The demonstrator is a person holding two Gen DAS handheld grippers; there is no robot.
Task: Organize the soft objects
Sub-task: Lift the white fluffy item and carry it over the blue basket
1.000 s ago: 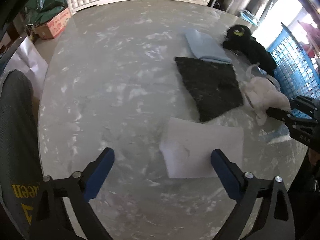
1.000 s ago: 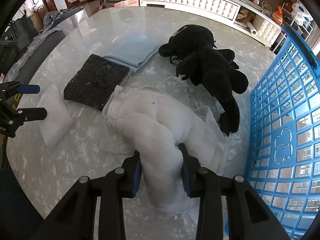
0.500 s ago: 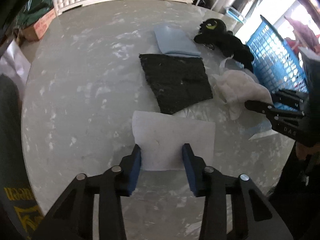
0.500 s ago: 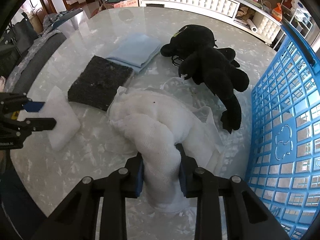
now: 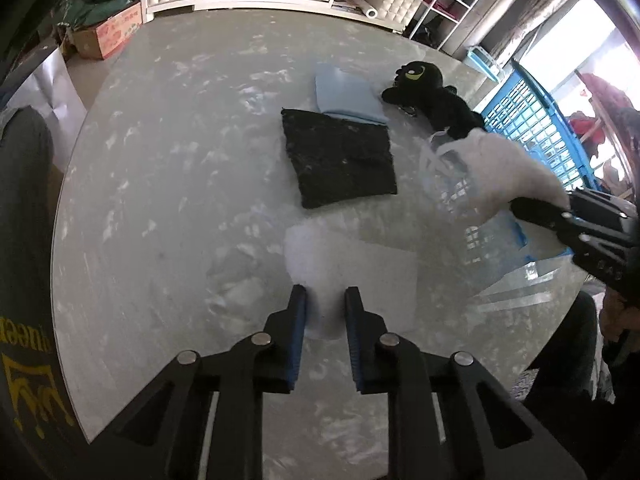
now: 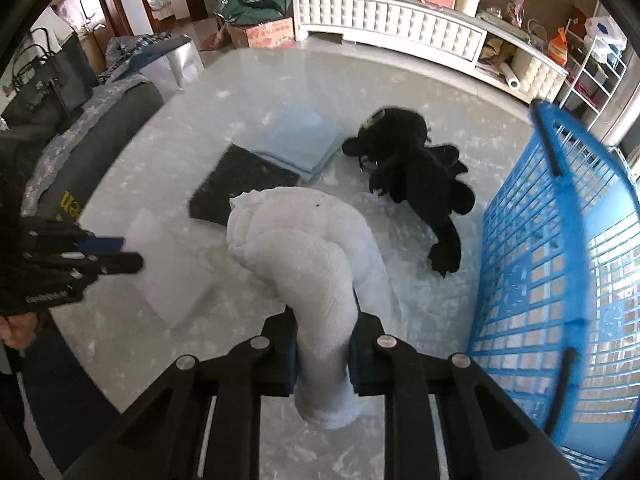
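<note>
My left gripper is shut on the near edge of a flat white foam pad lying on the marble table; the pad also shows in the right wrist view. My right gripper is shut on a white gauze towel bundle and holds it lifted off the table; the bundle shows in the left wrist view. A black scrub pad, a folded light-blue cloth and a black plush toy lie on the table.
A blue plastic basket stands at the table's right side. Clear plastic wrap lies under the lifted bundle. A white cabinet and boxes stand behind the table. A dark chair is at the left.
My left gripper closed from wide open onto the white foam pad's edge. My right gripper lifted the white towel bundle up off the table.
</note>
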